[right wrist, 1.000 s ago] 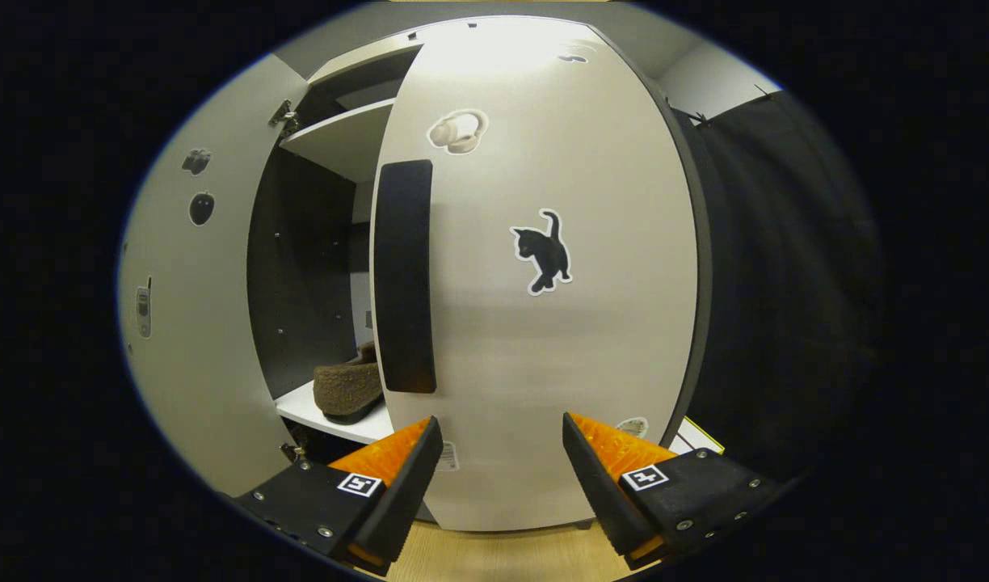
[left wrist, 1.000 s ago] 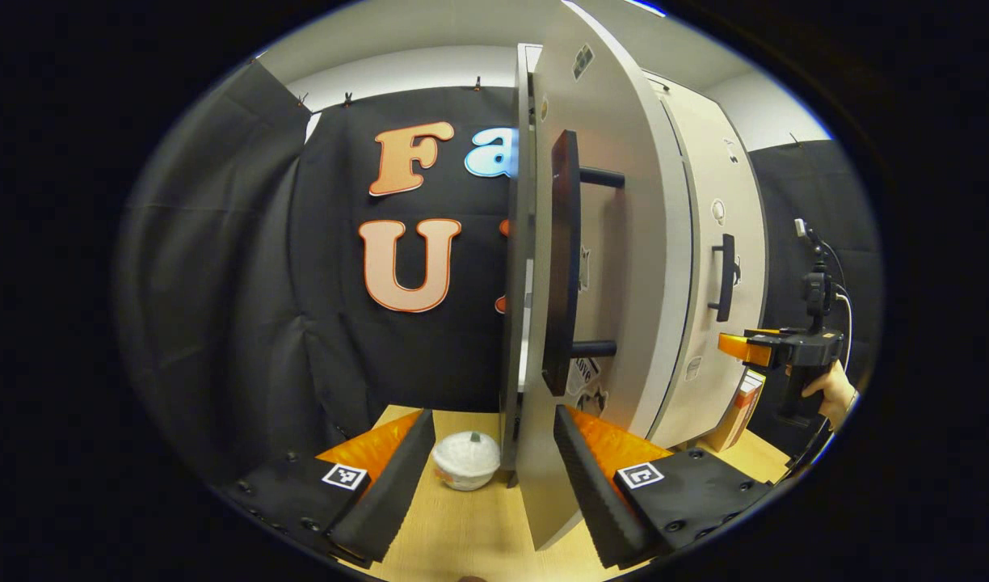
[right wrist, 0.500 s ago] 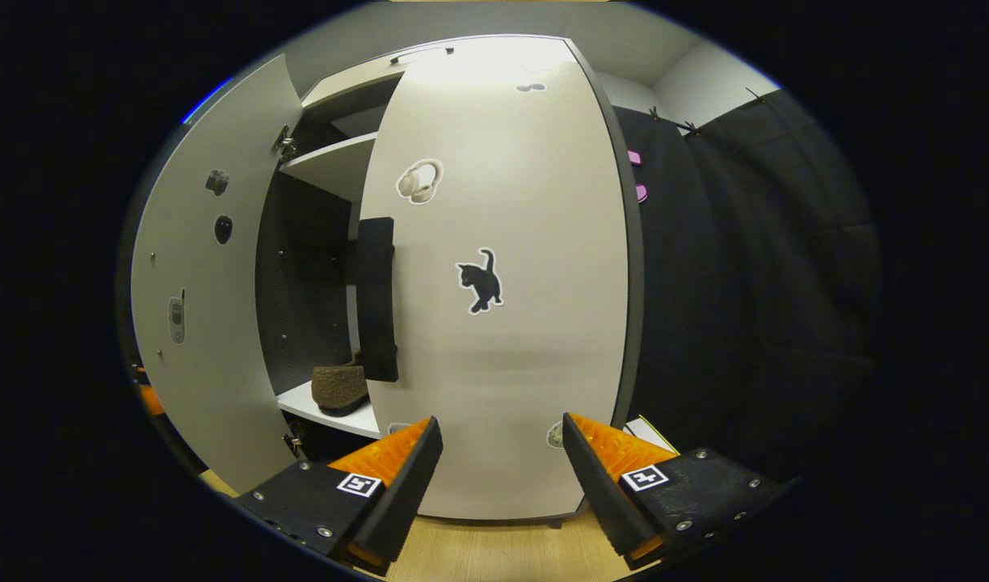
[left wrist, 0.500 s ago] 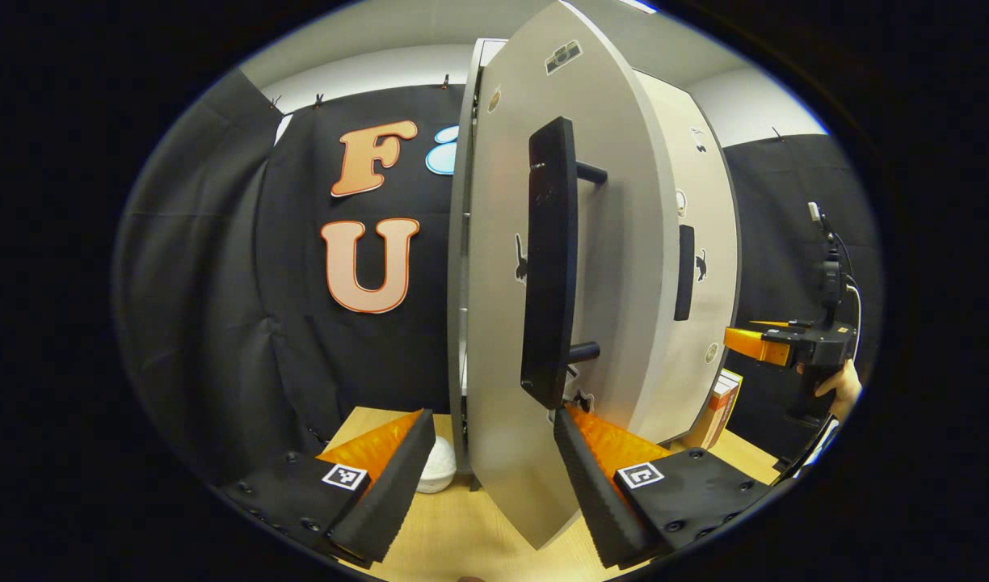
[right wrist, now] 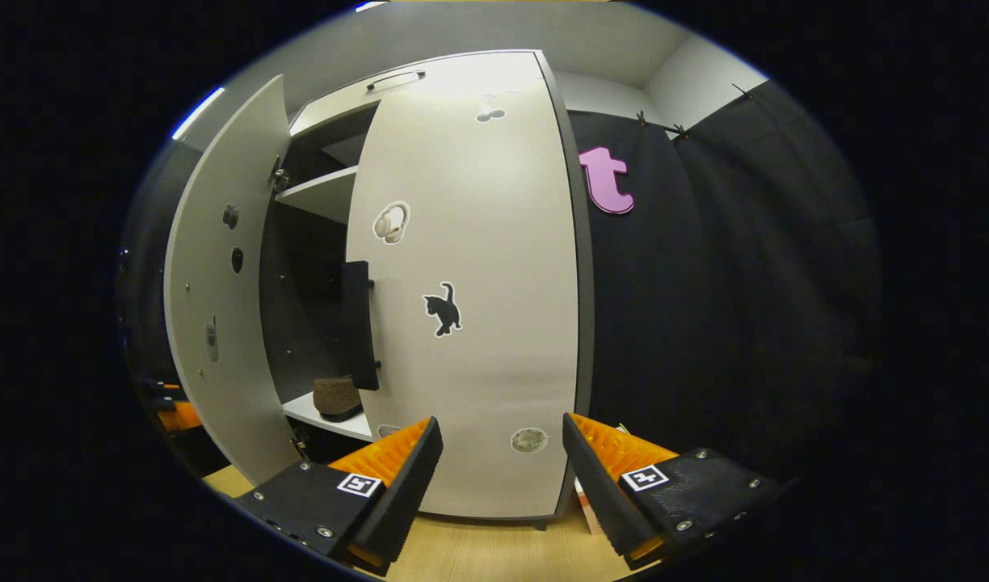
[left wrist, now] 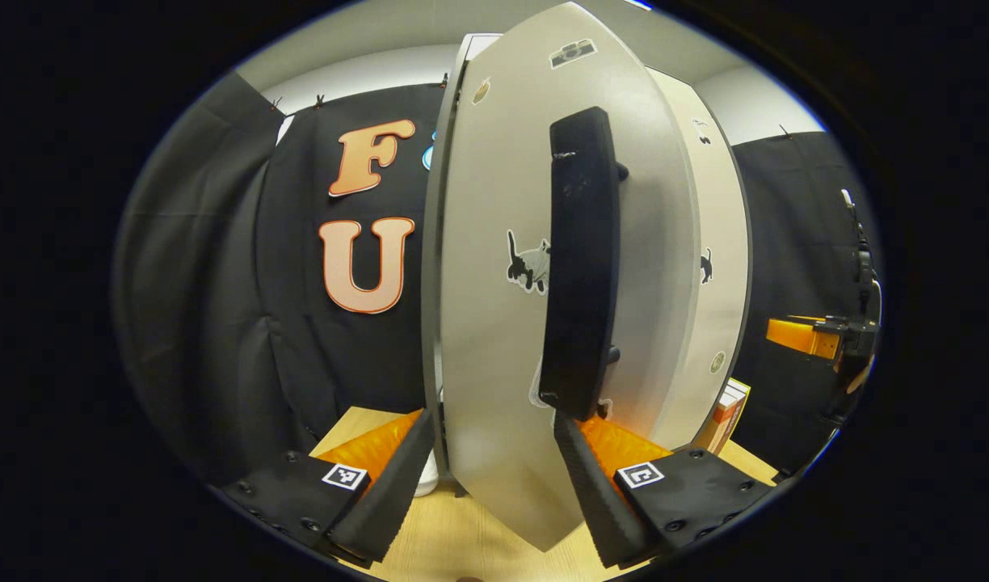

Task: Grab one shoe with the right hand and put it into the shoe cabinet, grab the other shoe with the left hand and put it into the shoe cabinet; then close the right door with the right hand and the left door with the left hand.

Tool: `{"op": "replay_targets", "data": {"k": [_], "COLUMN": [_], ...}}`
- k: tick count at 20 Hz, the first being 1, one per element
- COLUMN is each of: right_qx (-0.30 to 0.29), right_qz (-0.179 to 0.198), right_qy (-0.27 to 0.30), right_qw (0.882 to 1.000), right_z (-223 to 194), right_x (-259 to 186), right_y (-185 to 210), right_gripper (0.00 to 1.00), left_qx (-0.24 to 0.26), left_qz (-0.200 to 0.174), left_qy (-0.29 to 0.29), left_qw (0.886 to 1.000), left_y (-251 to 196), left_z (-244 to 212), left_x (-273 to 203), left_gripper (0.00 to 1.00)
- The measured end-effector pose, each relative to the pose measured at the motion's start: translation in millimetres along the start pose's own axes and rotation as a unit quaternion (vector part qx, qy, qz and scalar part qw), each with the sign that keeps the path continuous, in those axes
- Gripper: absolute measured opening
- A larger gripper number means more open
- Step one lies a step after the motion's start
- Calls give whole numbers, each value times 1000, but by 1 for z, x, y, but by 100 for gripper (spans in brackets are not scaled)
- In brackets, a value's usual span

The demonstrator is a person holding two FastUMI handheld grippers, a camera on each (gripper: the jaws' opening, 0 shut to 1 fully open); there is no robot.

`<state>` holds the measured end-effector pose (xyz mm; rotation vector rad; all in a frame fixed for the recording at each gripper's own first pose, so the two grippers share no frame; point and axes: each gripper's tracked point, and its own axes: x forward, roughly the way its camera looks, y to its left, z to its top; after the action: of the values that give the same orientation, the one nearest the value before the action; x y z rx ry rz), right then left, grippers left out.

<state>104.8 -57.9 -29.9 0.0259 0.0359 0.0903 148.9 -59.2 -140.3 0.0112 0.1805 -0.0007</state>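
The pale shoe cabinet's left door point(left wrist: 494, 323) stands part-open, right in front of my left gripper point(left wrist: 490, 424). That gripper is open, its right finger just under the door's black handle point(left wrist: 579, 259). The right door point(right wrist: 478, 323) lies shut against the cabinet, with its black handle point(right wrist: 357, 323) at its left edge. My right gripper point(right wrist: 498, 428) is open and holds nothing, a short way back from that door. Through the gap beside the left door point(right wrist: 220, 323) a brown fuzzy shoe point(right wrist: 337, 398) rests on a white shelf point(right wrist: 321, 416). The right gripper point(left wrist: 818, 338) also shows at the far right.
The cabinet stands on a light wooden table point(left wrist: 462, 537). A white round object point(left wrist: 424, 483) peeks out behind the left door's lower edge. A thin box point(left wrist: 725, 416) leans at the cabinet's right side. Black cloth walls surround the booth.
The left door has swung further toward the cabinet with my left gripper following it. My right gripper has drawn back from the shut right door, which looks smaller now.
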Motion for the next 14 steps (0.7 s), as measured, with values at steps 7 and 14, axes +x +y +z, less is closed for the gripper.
{"op": "replay_targets", "data": {"k": [7, 14], "right_qx": [-2, 2], "right_qz": [-15, -42], "right_qy": [-9, -9], "right_qw": [1000, 999], "right_z": [4, 3], "right_x": [-19, -27], "right_y": [-39, -77], "right_gripper": [92, 92], "left_qx": [16, 12], "left_qz": [-14, -1], "left_qy": [-5, 1], "left_qw": [1000, 1000], "left_y": [-41, -47], "left_z": [6, -1], "left_x": [48, 73], "left_gripper": [95, 97]}}
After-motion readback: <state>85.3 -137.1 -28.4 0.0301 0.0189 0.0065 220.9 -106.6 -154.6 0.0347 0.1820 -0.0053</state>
